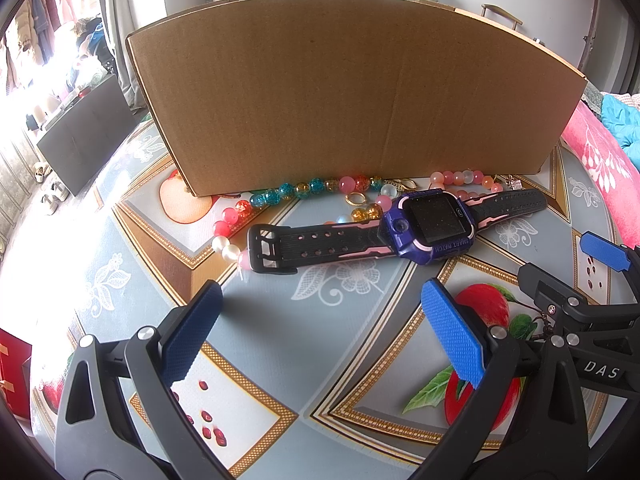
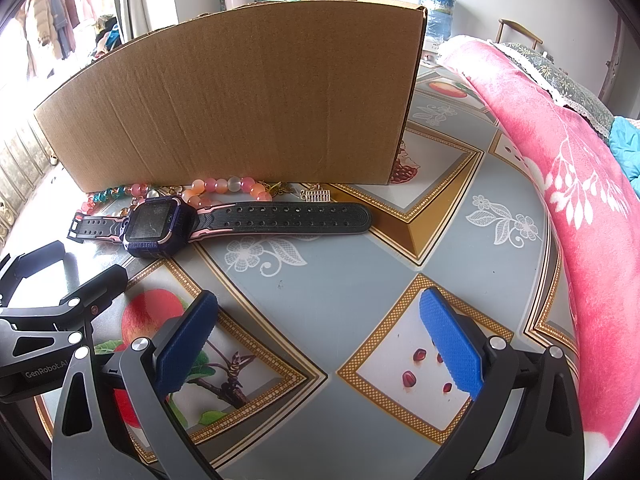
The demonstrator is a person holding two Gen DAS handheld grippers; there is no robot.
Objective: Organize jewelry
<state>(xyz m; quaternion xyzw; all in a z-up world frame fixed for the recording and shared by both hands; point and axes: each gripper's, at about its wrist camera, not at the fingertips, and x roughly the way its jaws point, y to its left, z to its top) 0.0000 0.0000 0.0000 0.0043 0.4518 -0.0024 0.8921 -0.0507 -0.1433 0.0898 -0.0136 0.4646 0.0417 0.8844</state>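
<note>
Both grippers spread & empty, jewelry still lying on the table in front of the box.

Smart watch point(image 1: 430, 226) lies flat on the patterned tablecloth point(image 1: 352, 320), strap stretched out both ways, just in front of the cardboard box point(image 1: 344, 92); bead necklace point(image 1: 304, 190) and pink bead bracelet point(image 2: 230, 188) lie btwn watch & box wall, w/ a gold ring point(image 1: 355, 199) and a small gold charm point(image 2: 316, 195) nearby. Watch looks light, strap soft/rubbery, body stiff – I'd grab across the strap next to the case, not the slick screen. Beads prob. hard, slippery, string floppy, so pinch the strand, expect dangle. Ring is tiny, fiddly. Box interior hidden from here, can't tell what's in it. Left gripper point(image 1: 320, 336) and right gripper point(image 2: 320, 332) hover low over the cloth, fingers wide apart, holding nothing.
</note>
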